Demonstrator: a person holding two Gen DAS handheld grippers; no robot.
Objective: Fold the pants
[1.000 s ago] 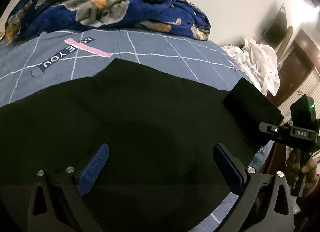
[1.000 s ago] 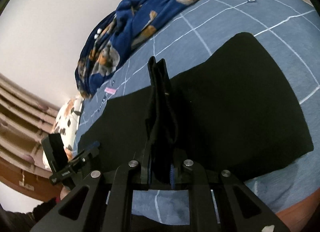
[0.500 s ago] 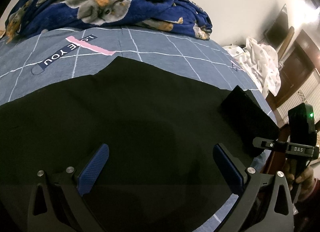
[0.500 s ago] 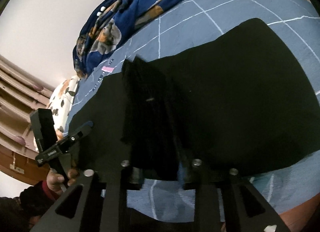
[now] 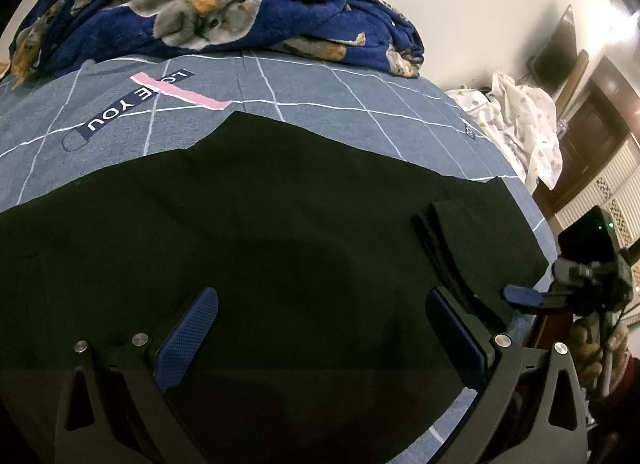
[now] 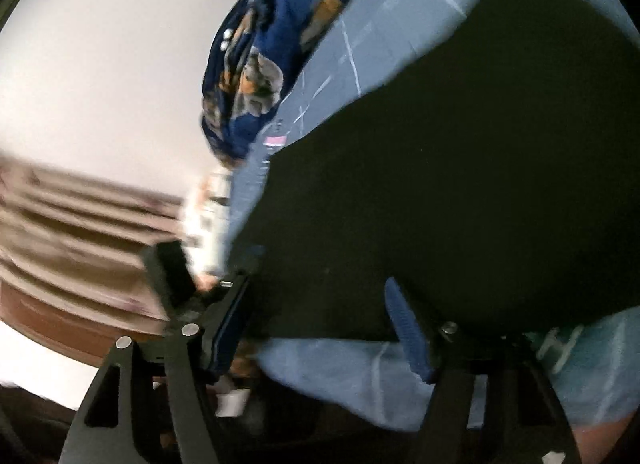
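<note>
— What does the left wrist view give you?

— The black pants spread flat on the grey checked bedsheet, with a folded flap lying on their right end. The left gripper hovers over the cloth, jaws spread wide, nothing between them. A blue blanket is heaped behind, white cloth at the far right.

— And the right gripper?

— In that view only one blue fingertip and the hand holding it show, beside the pants' edge. The right wrist view, blurred, shows the right gripper released: its jaws have just been opening, with the pants' edge and bare sheet between the fingers, pads apart from the cloth.
</note>
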